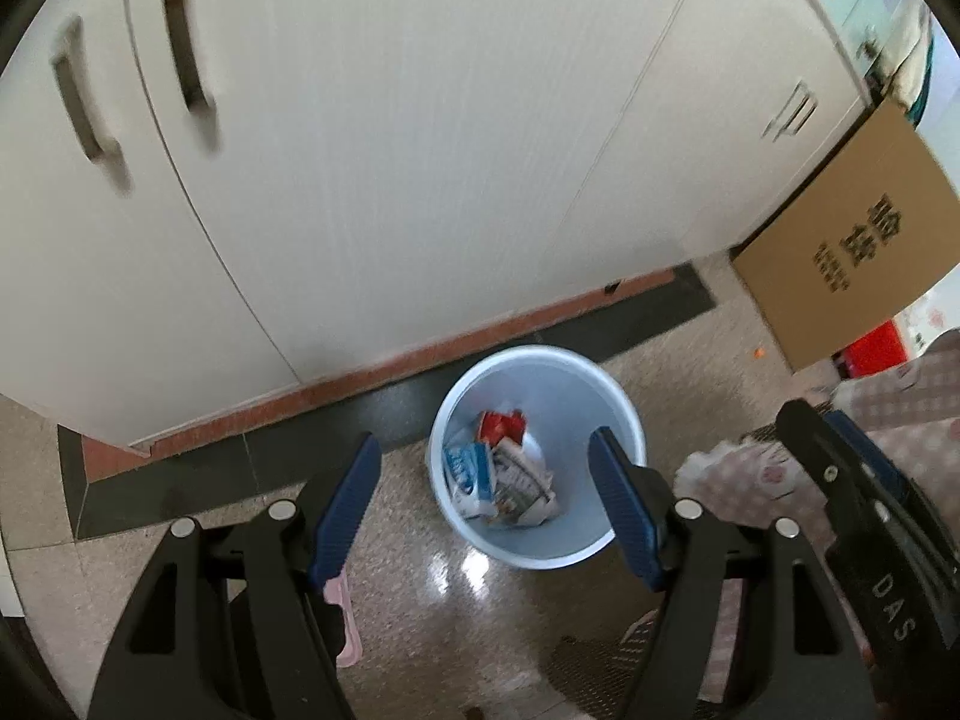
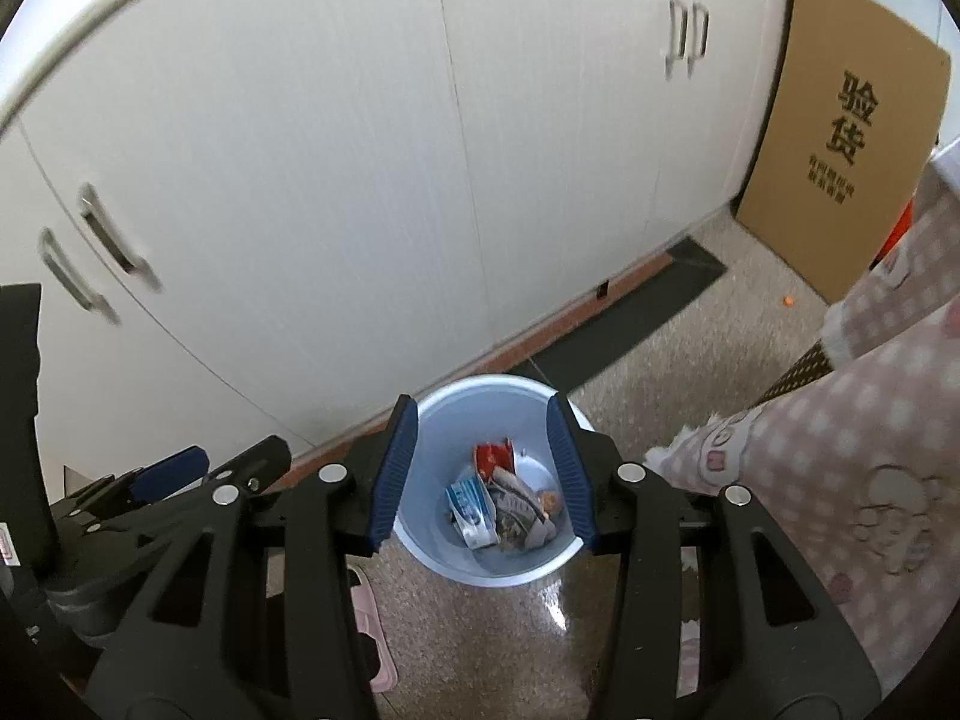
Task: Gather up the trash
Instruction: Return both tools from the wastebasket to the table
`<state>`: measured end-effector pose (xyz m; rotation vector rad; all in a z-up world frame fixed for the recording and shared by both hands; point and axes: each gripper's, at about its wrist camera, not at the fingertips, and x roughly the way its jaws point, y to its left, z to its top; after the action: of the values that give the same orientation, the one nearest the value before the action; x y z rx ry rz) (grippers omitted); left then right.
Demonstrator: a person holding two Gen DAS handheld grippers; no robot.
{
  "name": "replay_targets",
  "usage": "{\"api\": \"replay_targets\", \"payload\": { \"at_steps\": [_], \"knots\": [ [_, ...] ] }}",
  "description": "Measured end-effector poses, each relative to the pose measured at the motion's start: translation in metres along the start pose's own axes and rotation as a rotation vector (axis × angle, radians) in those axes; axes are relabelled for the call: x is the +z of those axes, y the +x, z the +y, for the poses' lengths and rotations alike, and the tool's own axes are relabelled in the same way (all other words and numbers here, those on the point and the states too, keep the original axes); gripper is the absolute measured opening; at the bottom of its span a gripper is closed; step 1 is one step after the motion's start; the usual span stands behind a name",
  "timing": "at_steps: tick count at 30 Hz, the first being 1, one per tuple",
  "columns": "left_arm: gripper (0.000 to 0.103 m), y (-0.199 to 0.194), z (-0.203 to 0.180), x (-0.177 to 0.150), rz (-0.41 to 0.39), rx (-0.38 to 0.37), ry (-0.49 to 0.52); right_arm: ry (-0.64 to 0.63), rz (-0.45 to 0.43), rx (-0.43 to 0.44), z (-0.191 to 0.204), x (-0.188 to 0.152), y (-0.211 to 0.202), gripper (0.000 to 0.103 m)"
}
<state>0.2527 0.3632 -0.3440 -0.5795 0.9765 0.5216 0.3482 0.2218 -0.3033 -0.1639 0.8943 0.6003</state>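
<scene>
A pale blue trash bin (image 1: 564, 372) stands on the floor by the cabinet base; it also shows in the right wrist view (image 2: 480, 396). Inside lie a red wrapper (image 1: 501, 425), a blue-and-white packet (image 1: 471, 473) and crumpled printed paper (image 1: 528, 489); the same trash shows in the right wrist view (image 2: 498, 498). My left gripper (image 1: 486, 456) is open and empty above the bin. My right gripper (image 2: 483, 423) is open and empty, also above the bin. The right gripper's fingers (image 1: 840, 450) show at the right of the left wrist view.
White cabinet doors (image 1: 372, 150) with metal handles stand behind the bin. A cardboard box (image 1: 852, 240) leans at the right, with a red object (image 1: 873, 348) behind it. The person's pink checked clothing (image 2: 840, 450) is at the right. A pink slipper (image 2: 372, 618) lies on the speckled floor.
</scene>
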Motion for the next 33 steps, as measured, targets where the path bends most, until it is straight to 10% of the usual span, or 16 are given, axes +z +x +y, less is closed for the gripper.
{"api": "replay_targets", "payload": {
  "at_steps": [16, 33],
  "knots": [
    [0.073, -0.22, -0.103, 0.001, -0.37, -0.24, 0.097, 0.089, -0.39, 0.032, -0.052, 0.031, -0.25, 0.056],
    [0.074, -0.245, -0.403, -0.095, -0.193, -0.464, 0.668, 0.451, -0.488, -0.33, -0.316, -0.042, -0.382, 0.071]
  ]
}}
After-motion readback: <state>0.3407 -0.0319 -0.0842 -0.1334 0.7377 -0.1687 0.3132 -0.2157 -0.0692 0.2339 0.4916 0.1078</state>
